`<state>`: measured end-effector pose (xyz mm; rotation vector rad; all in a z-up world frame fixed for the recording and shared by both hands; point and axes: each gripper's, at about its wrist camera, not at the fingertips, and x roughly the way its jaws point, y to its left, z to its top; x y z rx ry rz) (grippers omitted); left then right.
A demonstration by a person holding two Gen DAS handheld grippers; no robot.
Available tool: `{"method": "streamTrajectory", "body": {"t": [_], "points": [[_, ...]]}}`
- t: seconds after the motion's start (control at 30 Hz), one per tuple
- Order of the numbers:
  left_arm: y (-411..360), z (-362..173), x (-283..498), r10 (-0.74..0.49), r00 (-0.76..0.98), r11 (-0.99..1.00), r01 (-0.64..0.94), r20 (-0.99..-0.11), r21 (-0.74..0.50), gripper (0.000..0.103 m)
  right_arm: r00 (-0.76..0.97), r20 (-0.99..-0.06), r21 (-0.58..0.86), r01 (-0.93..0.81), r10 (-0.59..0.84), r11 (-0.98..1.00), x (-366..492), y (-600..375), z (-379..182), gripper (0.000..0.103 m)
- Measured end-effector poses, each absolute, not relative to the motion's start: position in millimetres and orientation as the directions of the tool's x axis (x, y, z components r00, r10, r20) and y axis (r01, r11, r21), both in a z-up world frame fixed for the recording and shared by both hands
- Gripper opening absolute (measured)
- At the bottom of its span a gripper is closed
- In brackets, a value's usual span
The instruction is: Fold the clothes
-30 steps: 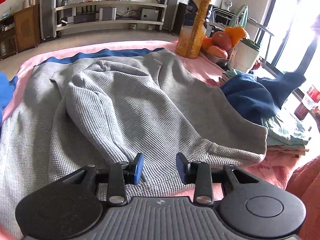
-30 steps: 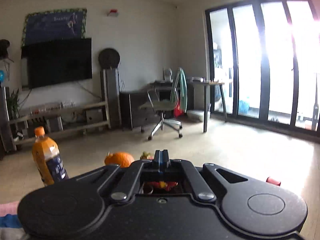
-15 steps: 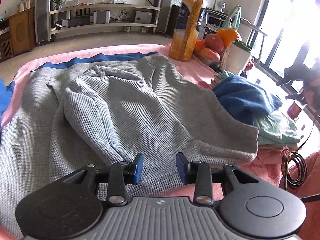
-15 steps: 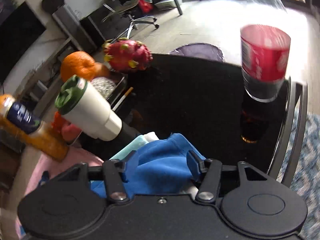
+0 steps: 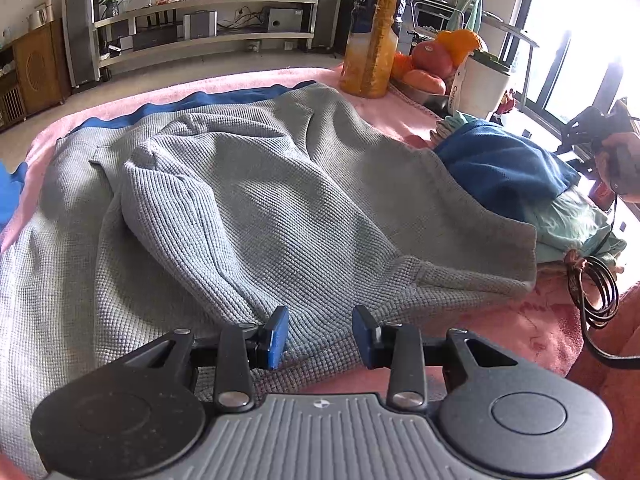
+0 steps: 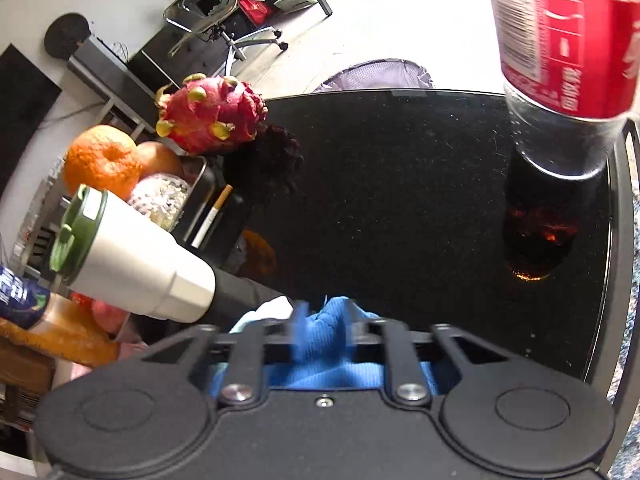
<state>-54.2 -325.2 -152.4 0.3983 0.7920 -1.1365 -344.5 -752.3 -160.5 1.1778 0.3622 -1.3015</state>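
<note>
A grey waffle-knit sweater (image 5: 256, 208) lies spread on a pink blanket (image 5: 500, 328), one sleeve folded across its body. My left gripper (image 5: 320, 334) hovers open over the sweater's near hem, with nothing between its blue pads. To the right, a folded blue garment (image 5: 500, 164) tops a small stack with a mint-green garment (image 5: 572, 224) under it. In the right wrist view my right gripper (image 6: 325, 326) sits on that blue garment (image 6: 320, 364). Its fingers are motion-blurred and drawn in against a raised fold of the blue cloth. A hand (image 5: 624, 168) holds that gripper at the far right.
Behind the stack stand a white tumbler with a green lid (image 6: 132, 264), a fruit tray (image 5: 428, 68) with a dragon fruit (image 6: 212, 116), and an orange juice bottle (image 5: 374, 40). A cola bottle (image 6: 560, 60) stands on the black glass table (image 6: 400, 200). A coiled black cable (image 5: 596, 292) hangs right.
My right gripper swung down from facing the room to the blue garment, opened, then narrowed its fingers onto the cloth. The left gripper stayed open over the grey hem.
</note>
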Motion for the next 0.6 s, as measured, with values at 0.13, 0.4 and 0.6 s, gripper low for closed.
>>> {"method": "streamTrajectory", "body": {"t": [0.13, 0.4, 0.6], "points": [[-325, -153, -56, -0.65, 0.198, 0.389, 0.916, -0.734, -0.097, 0.035, 0.249, -0.757, 0.418, 0.895, -0.604, -0.156, -337, -751, -152, 0.0], [-327, -154, -56, -0.648, 0.189, 0.381, 0.919, -0.738, -0.099, 0.035, 0.219, -0.752, 0.431, 0.877, -0.622, -0.212, -335, -754, -131, 0.018], [-324, -143, -56, -0.676, 0.214, 0.397, 0.912, -0.705, -0.104, 0.035, 0.268, -0.835, 0.429, 0.864, -0.48, -0.263, -335, -761, -153, 0.049]]}}
